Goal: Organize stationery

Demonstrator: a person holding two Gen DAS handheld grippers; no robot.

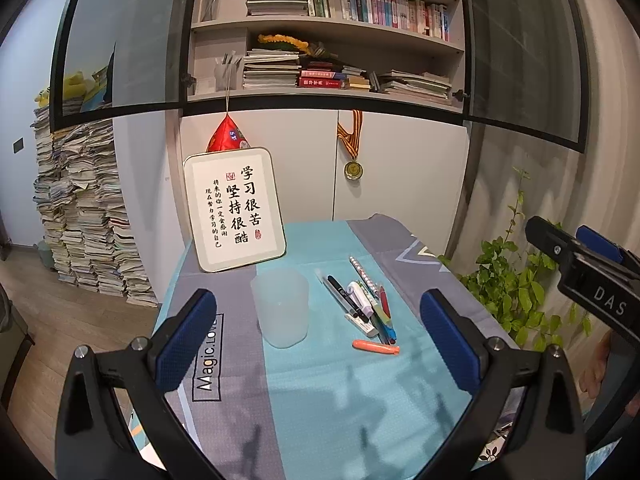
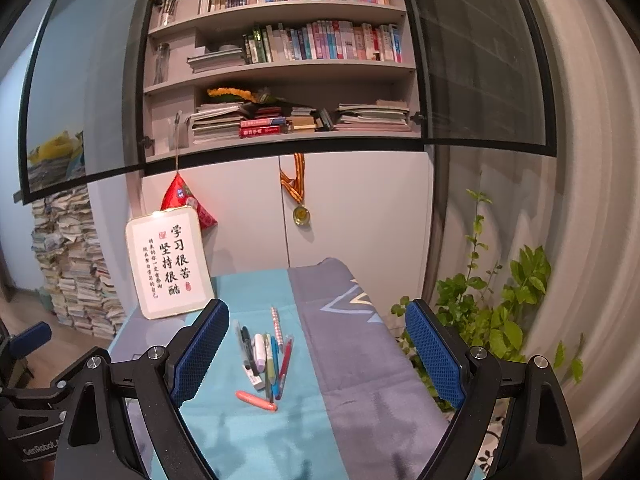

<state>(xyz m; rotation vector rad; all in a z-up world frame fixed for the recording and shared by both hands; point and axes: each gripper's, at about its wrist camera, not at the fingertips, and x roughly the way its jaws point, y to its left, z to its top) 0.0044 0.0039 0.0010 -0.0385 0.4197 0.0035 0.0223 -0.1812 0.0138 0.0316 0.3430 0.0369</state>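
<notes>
A translucent plastic cup point(image 1: 281, 307) stands upright on the teal cloth, ahead of my left gripper point(image 1: 320, 340), which is open and holds nothing. To the cup's right lies a cluster of several pens and markers point(image 1: 368, 304), with an orange marker point(image 1: 375, 347) lying crosswise at its near end. In the right wrist view the same pens point(image 2: 266, 356) and orange marker point(image 2: 256, 400) lie ahead between the fingers of my right gripper point(image 2: 316, 356), which is open and empty above the table. The cup is hidden there behind the left finger point(image 2: 199, 354).
A framed calligraphy sign point(image 1: 234, 209) leans at the table's back left. The cabinet doors point(image 1: 400, 168) with a hanging medal point(image 1: 353, 169) stand behind the table. A leafy plant point(image 2: 500, 312) grows past the table's right edge. Stacked papers point(image 1: 84, 216) rise on the floor at left.
</notes>
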